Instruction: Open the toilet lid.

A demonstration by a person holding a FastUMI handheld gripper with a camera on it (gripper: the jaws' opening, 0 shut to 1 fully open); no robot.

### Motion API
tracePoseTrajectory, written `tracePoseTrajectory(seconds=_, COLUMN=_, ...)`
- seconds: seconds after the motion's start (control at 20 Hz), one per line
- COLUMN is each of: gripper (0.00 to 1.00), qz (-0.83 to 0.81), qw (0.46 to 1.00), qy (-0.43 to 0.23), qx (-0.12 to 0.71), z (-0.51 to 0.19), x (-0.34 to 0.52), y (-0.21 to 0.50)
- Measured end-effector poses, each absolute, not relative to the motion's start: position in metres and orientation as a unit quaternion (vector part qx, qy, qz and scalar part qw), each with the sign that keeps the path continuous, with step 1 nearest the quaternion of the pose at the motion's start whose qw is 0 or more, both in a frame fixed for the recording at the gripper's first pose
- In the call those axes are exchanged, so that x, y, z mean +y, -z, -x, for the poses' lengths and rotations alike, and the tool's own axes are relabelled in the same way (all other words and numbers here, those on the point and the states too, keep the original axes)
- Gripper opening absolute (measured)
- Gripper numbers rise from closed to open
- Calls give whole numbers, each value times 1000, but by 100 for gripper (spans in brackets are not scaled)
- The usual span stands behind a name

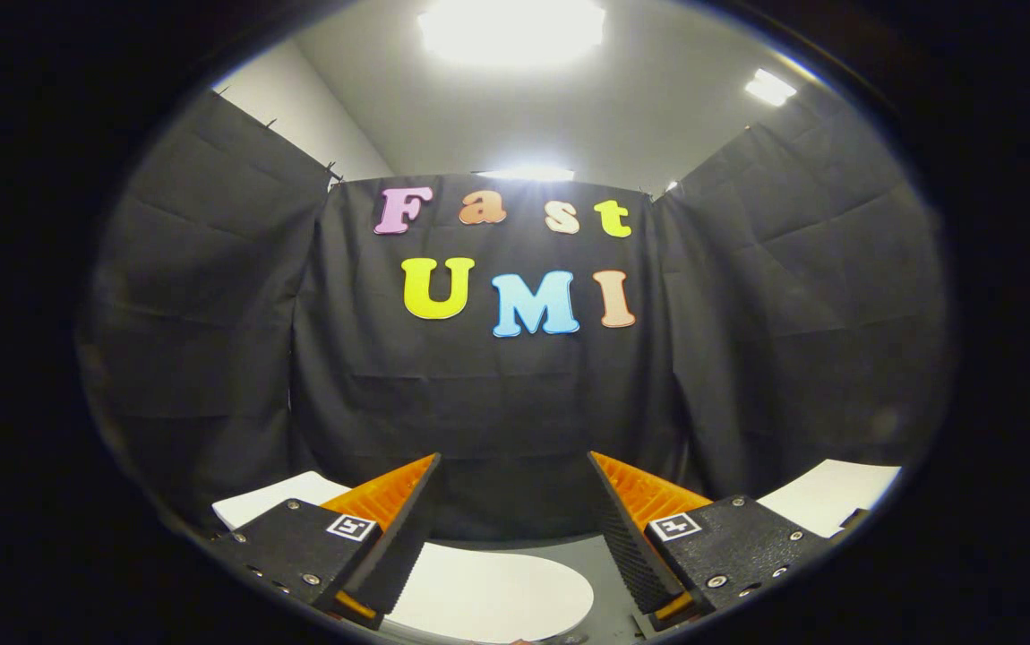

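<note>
Gripper held level, jaws wide, nothing gripped. Toilet lid seen low between fingers, apparently closed. Gripper to be dipped; lid's front edge hooked, then lifted slowly.

So the gripper is held roughly level and pointing straight ahead, and its two fingers are spread wide apart with a big gap between them. Nothing sits in that gap and neither finger is pressing on anything. The ribbed inner faces angle toward each other, and each finger base has a small square marker on top.
</note>
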State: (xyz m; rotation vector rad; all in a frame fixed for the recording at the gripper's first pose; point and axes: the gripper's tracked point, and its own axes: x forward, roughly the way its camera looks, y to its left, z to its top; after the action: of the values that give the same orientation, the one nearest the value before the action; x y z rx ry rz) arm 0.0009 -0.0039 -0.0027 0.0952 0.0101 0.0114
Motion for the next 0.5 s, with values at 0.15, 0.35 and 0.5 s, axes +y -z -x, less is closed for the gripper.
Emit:
tracePoseTrajectory(seconds=0.15, gripper=95, qz=-61, qw=998, qy=-12, qx=12, z=-2, x=-3, y=11)
tracePoseTrajectory(seconds=0.35, gripper=95, qz=-63, qw=997, qy=0, qx=51, z=-8, x=-4, y=39)
tracePoseTrajectory(seconds=0.5, gripper=95, qz=-68, qw=995, qy=-11, qx=67, z=-11, x=8, y=55)
